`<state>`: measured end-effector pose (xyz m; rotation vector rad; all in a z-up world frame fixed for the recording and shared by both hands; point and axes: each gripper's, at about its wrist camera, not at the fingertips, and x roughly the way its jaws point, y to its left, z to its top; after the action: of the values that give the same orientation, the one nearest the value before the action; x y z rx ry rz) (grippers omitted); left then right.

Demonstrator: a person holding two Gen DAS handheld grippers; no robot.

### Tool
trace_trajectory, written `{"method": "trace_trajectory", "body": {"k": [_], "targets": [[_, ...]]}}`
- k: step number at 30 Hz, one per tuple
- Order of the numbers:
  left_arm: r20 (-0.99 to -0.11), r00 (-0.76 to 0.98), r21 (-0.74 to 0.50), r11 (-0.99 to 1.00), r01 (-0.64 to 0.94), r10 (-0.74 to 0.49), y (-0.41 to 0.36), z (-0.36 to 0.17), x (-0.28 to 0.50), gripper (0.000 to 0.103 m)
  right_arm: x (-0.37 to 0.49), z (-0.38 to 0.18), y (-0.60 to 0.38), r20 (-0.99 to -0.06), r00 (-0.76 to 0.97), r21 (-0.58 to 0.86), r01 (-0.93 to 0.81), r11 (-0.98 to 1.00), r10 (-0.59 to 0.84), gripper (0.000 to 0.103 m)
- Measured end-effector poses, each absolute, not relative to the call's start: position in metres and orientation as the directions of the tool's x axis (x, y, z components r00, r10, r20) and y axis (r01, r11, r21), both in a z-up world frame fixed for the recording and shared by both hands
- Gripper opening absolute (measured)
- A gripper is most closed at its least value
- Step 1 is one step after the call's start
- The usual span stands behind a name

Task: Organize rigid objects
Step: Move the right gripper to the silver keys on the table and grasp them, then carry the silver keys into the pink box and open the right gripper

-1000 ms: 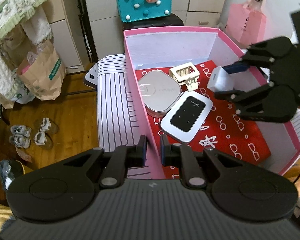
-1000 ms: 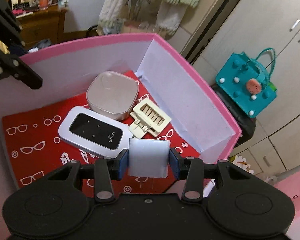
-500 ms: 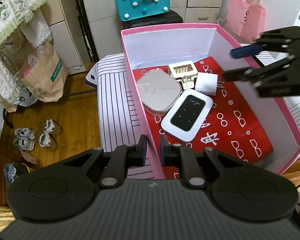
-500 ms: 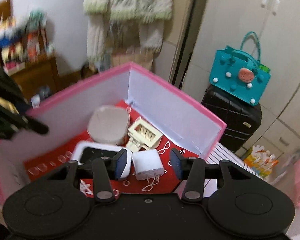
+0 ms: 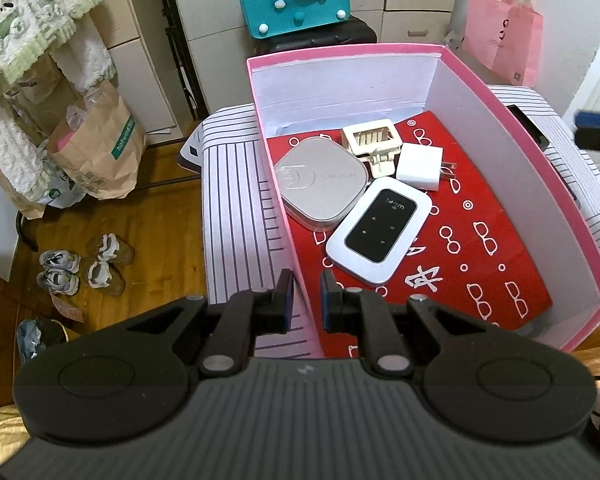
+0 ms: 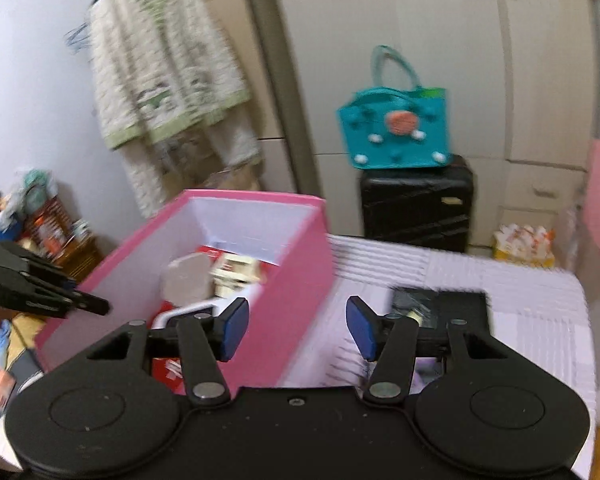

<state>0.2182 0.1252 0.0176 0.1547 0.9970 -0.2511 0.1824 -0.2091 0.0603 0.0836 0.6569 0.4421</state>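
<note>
A pink box (image 5: 572, 208) with a red patterned floor holds a grey square case (image 5: 320, 182), a white pocket router (image 5: 380, 236), a cream clip (image 5: 374, 142) and a white charger plug (image 5: 420, 166). My left gripper (image 5: 303, 298) is shut on the box's left wall (image 5: 272, 184) near its front corner. My right gripper (image 6: 294, 328) is open and empty, over the box's right wall (image 6: 292, 312) and the striped surface. Only its fingertip (image 5: 598, 132) shows in the left wrist view. A black flat object (image 6: 440, 308) lies on the striped surface behind the right finger.
The box sits on a white striped surface (image 5: 236, 200). A black suitcase (image 6: 416, 200) with a teal bag (image 6: 396, 132) stands behind it. A pink bag (image 5: 504, 32) hangs at the right. Paper bags (image 5: 96, 148) and shoes (image 5: 84, 264) are on the wooden floor at the left.
My right gripper let go of the white charger plug, which now lies in the box beside the clip. It opened and drew back right, out of the box. The left gripper kept its hold.
</note>
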Motion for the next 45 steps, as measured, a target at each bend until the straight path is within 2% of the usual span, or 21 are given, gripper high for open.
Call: {"method": "trace_trajectory", "body": {"k": [4, 9, 16, 19, 23, 25, 28, 30, 31, 32, 33, 35, 45], "targets": [[-0.844, 0.519, 0.006, 0.965, 0.261, -0.135, 0.126, 0.018, 0.219, 0.013, 0.170, 0.032, -0.239, -0.590, 0.708, 0.266, -0.284, 0.921, 0.388, 0.060], [-0.843, 0.526, 0.024, 0.969, 0.247, -0.113, 0.123, 0.018, 0.217, 0.013, 0.151, -0.003, -0.255, -0.620, 0.705, 0.266, -0.224, 0.938, 0.344, 0.060], [-0.844, 0.528, 0.030, 0.974, 0.225, -0.096, 0.120, 0.018, 0.217, 0.013, 0.130, -0.036, -0.250, -0.613, 0.679, 0.313, -0.260, 0.913, 0.404, 0.060], [-0.845, 0.527, 0.036, 0.975, 0.220, -0.088, 0.119, 0.018, 0.217, 0.013, 0.123, -0.042, -0.242, -0.606, 0.678, 0.289, -0.301, 0.909, 0.417, 0.060], [-0.846, 0.527, 0.039, 0.975, 0.217, -0.083, 0.118, 0.018, 0.217, 0.012, 0.118, -0.041, -0.224, -0.608, 0.706, 0.171, -0.329, 0.929, 0.362, 0.059], [-0.846, 0.527, 0.037, 0.976, 0.216, -0.085, 0.118, 0.018, 0.217, 0.013, 0.118, -0.039, -0.215, -0.606, 0.716, 0.119, -0.348, 0.930, 0.346, 0.055], [-0.846, 0.527, 0.034, 0.976, 0.214, -0.086, 0.118, 0.018, 0.217, 0.013, 0.120, -0.038, -0.203, -0.613, 0.722, 0.040, -0.378, 0.925, 0.321, 0.046], [-0.846, 0.527, 0.035, 0.976, 0.215, -0.086, 0.118, 0.018, 0.217, 0.013, 0.123, -0.041, -0.195, -0.622, 0.725, -0.019, -0.391, 0.920, 0.295, 0.035], [-0.846, 0.527, 0.035, 0.976, 0.215, -0.086, 0.118, 0.018, 0.217, 0.012, 0.125, -0.043, -0.192, -0.626, 0.727, -0.045, -0.396, 0.917, 0.283, 0.034], [-0.846, 0.527, 0.035, 0.976, 0.216, -0.086, 0.118, 0.018, 0.217, 0.013, 0.126, -0.044, -0.190, -0.620, 0.736, -0.074, -0.399, 0.914, 0.271, 0.027], [-0.846, 0.526, 0.034, 0.976, 0.216, -0.087, 0.118, 0.018, 0.217, 0.013, 0.128, -0.044, -0.189, -0.617, 0.744, -0.098, -0.393, 0.914, 0.254, 0.006], [-0.846, 0.526, 0.034, 0.976, 0.216, -0.087, 0.118, 0.018, 0.217, 0.012, 0.132, -0.040, -0.191, -0.624, 0.743, -0.095, -0.379, 0.920, 0.242, 0.005], [-0.845, 0.526, 0.020, 0.975, 0.221, -0.102, 0.121, 0.018, 0.218, 0.013, 0.150, -0.001, -0.229, -0.580, 0.709, 0.238, -0.323, 0.916, 0.401, 0.005]]}}
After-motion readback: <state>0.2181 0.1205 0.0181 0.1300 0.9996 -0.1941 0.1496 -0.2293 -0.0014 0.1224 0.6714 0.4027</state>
